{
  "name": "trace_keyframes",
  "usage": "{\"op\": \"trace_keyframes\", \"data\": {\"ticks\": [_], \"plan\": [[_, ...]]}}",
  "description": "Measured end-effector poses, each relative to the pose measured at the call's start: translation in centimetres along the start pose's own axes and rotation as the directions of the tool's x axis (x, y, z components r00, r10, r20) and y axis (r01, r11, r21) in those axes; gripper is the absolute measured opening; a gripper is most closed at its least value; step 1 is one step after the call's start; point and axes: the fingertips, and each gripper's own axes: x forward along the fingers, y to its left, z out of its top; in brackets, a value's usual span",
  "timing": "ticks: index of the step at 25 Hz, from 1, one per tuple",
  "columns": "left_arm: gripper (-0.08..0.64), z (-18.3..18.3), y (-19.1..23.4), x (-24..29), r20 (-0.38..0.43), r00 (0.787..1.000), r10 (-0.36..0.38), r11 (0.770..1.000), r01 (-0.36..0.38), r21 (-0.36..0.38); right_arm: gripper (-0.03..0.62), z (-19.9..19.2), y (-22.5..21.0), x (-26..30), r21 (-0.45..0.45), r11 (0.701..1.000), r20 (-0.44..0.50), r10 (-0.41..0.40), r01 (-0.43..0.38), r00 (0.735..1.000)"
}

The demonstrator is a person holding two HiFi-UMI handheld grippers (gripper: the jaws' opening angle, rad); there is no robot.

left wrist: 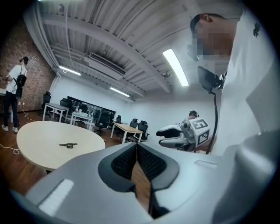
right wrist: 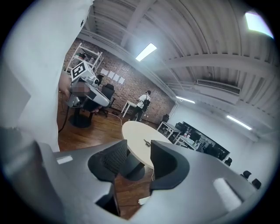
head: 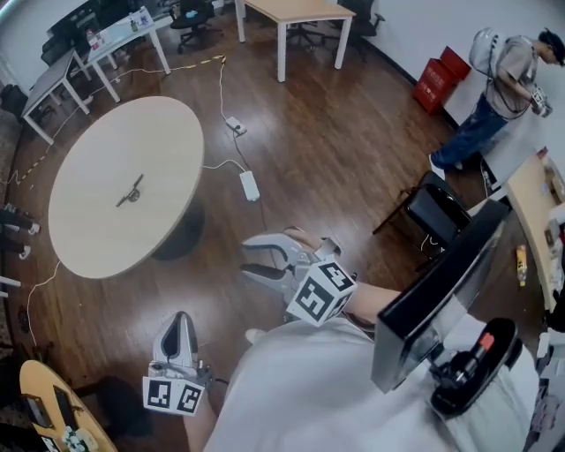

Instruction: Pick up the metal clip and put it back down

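The metal clip (head: pixel 131 192) lies flat near the middle of the round beige table (head: pixel 97 238), far from both grippers. It shows small on the table (left wrist: pixel 35 140) in the left gripper view (left wrist: pixel 68 145) and as a sliver in the right gripper view (right wrist: pixel 147 142). My right gripper (head: pixel 249 258) hangs over the wooden floor, right of the table, its jaws apart with nothing between them (right wrist: pixel 139 151). My left gripper (head: pixel 180 320) is held low by my body, jaws together and empty (left wrist: pixel 136 146). The right gripper (left wrist: pixel 164 134) also appears in the left gripper view.
A white power strip (head: pixel 250 185) and cables lie on the floor between the table and me. A black chair (head: pixel 433 212) stands to the right, with a red box (head: pixel 441 78) and a person (head: pixel 494 88) beyond it. Desks (head: pixel 296 13) line the back.
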Motion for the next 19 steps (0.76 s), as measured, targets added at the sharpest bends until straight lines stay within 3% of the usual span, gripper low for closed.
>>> {"op": "trace_keyframes", "data": {"ticks": [7, 19], "plan": [[-0.005, 0.0, -4.0, 1.9, -0.04, 0.999, -0.037, 0.999, 0.038, 0.024, 0.169, -2.1, -1.4, -3.8, 0.036, 0.998, -0.005, -0.048, 0.049, 0.999], [-0.005, -0.8, -8.1, 2.4, -0.045, 0.998, -0.032, 0.998, 0.034, 0.049, 0.16, -3.7, -0.9, -7.2, 0.045, 0.998, 0.011, -0.039, 0.038, 0.999]]}}
